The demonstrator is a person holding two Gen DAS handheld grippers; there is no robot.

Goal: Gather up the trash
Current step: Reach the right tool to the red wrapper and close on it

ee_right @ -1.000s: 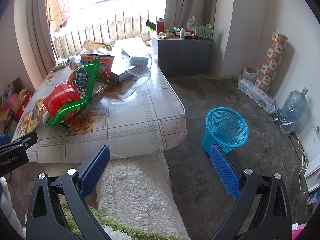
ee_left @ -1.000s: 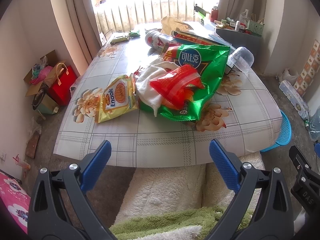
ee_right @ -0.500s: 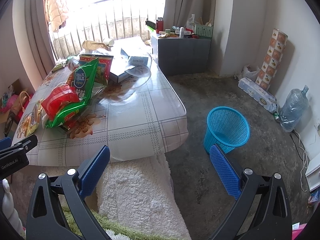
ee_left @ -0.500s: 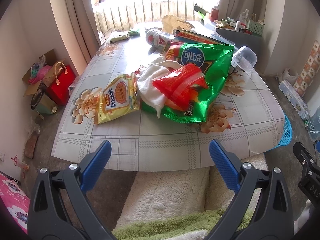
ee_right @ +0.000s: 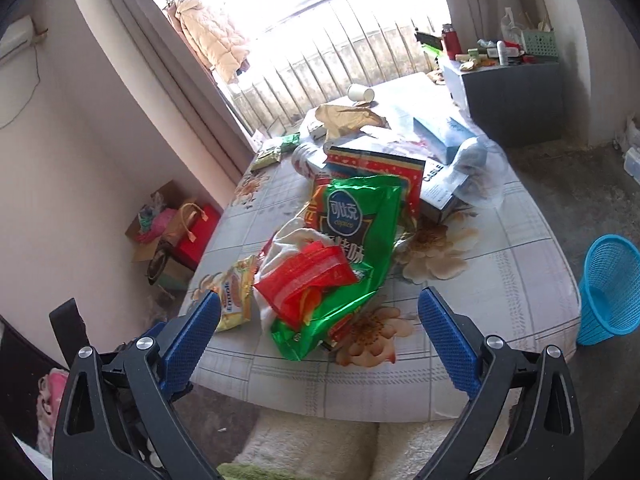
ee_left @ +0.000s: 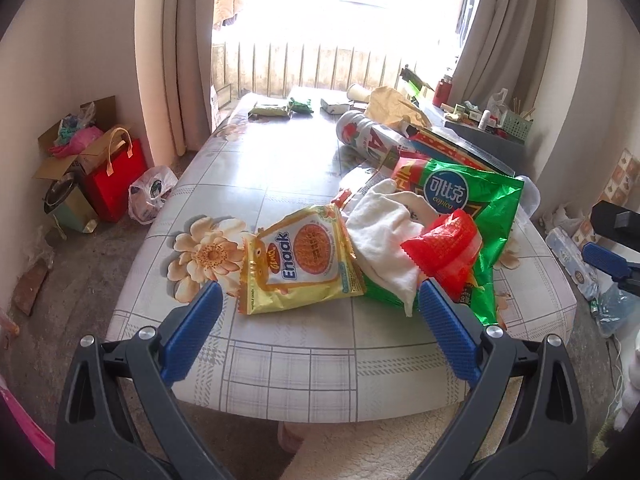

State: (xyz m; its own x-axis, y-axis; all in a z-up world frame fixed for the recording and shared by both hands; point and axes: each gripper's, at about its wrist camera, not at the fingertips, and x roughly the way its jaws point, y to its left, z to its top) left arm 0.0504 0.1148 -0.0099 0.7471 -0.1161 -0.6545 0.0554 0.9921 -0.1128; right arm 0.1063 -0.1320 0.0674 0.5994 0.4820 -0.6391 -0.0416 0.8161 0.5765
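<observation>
Trash is piled on a low table [ee_left: 304, 360] with a flowered cloth: a yellow Enaak packet [ee_left: 308, 260], a white cloth [ee_left: 384, 236], a red wrapper [ee_left: 444, 248] and a green chip bag [ee_left: 472, 200]. My left gripper [ee_left: 319, 292] is open at the table's near edge, its fingers either side of the yellow packet's lower end without pressing it. My right gripper [ee_right: 319, 300] faces the red wrapper [ee_right: 308, 276] and the green bag [ee_right: 352, 232]. Its jaws are closing a little, still wide, and the pads touch nothing.
A blue mesh basket [ee_right: 608, 288] stands on the floor right of the table. Further back lie a red-and-white can [ee_left: 364, 136], a red box [ee_right: 376, 164], crumpled brown paper [ee_left: 392, 104] and small packets. A red bag [ee_left: 116, 180] and boxes sit left of the table.
Both grippers have come closer to the table. The right one has swung left, from the floor and basket onto the pile. The left one now frames the yellow packet.
</observation>
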